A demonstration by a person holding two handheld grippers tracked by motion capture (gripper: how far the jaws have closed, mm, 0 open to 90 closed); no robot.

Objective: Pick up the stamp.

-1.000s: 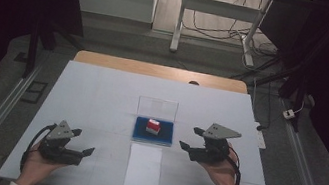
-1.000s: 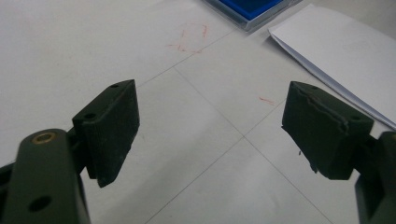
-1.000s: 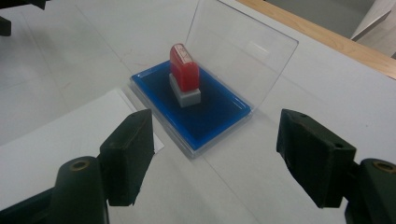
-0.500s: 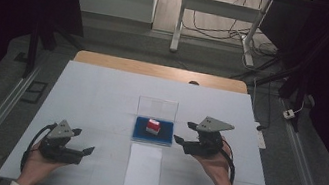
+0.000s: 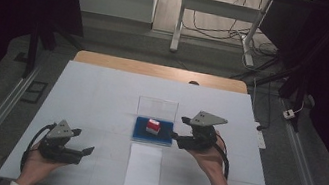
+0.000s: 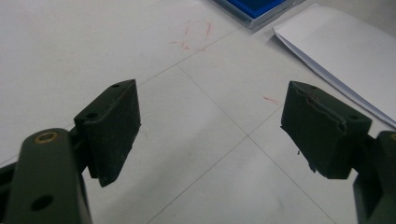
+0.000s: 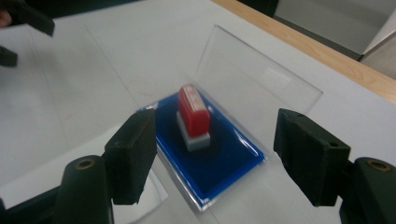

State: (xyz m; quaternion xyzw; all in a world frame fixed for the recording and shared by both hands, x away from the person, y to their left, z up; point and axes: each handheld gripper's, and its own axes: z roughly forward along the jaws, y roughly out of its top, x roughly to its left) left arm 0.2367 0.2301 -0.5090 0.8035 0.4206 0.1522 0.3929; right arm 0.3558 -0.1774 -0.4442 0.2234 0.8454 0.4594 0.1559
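A red stamp with a grey base (image 5: 153, 126) (image 7: 193, 115) stands upright on a blue ink pad (image 5: 141, 134) (image 7: 224, 163) in a clear case at the middle of the white table. The case's clear lid (image 5: 157, 107) (image 7: 254, 84) lies open behind the pad. My right gripper (image 5: 174, 135) (image 7: 217, 144) is open just right of the pad, its jaws pointing at the stamp without touching it. My left gripper (image 5: 85, 152) (image 6: 210, 126) is open low over the table at the front left, nothing between its jaws.
A white sheet of paper (image 5: 143, 170) (image 6: 345, 51) lies in front of the pad. The pad's corner (image 6: 254, 5) shows far ahead of the left jaws. The wooden table edge (image 5: 161, 70) runs along the back. Floor rails flank both sides.
My right gripper has moved left, closing in on the ink pad and the stamp. The left gripper has stayed put.
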